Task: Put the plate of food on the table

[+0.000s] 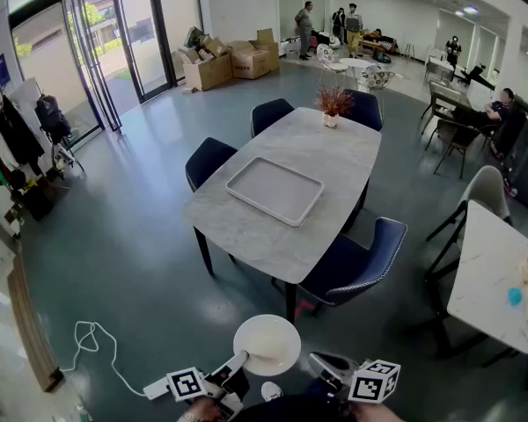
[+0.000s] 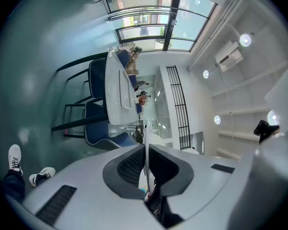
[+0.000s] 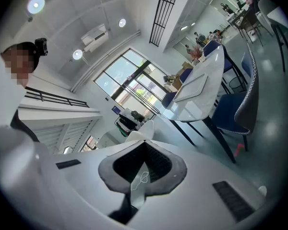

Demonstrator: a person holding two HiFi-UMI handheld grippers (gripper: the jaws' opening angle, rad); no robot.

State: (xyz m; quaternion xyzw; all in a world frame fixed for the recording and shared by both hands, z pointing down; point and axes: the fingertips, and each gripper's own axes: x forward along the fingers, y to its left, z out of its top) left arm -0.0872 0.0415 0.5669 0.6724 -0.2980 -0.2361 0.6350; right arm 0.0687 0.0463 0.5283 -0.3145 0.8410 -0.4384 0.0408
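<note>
A round white plate [image 1: 267, 345] hangs low in the head view, well short of the grey marble table [image 1: 334, 161]. I cannot make out any food on it. My left gripper [image 1: 238, 360] is shut on the plate's left rim. In the left gripper view that rim [image 2: 145, 147] runs edge-on between the closed pads of the left gripper [image 2: 145, 166]. My right gripper [image 1: 315, 360] sits just off the plate's right side, apart from it. Its jaws are shut on nothing in the right gripper view [image 3: 143, 166], with the plate [image 3: 140, 131] showing beyond them.
A grey tray [image 1: 275, 190] lies on the table, with a small vase of red plants [image 1: 333, 104] at the far end. Blue chairs [image 1: 356, 262] stand around it. A white cable and power strip [image 1: 97, 339] lie on the floor at left. Another white table [image 1: 497, 271] stands at right.
</note>
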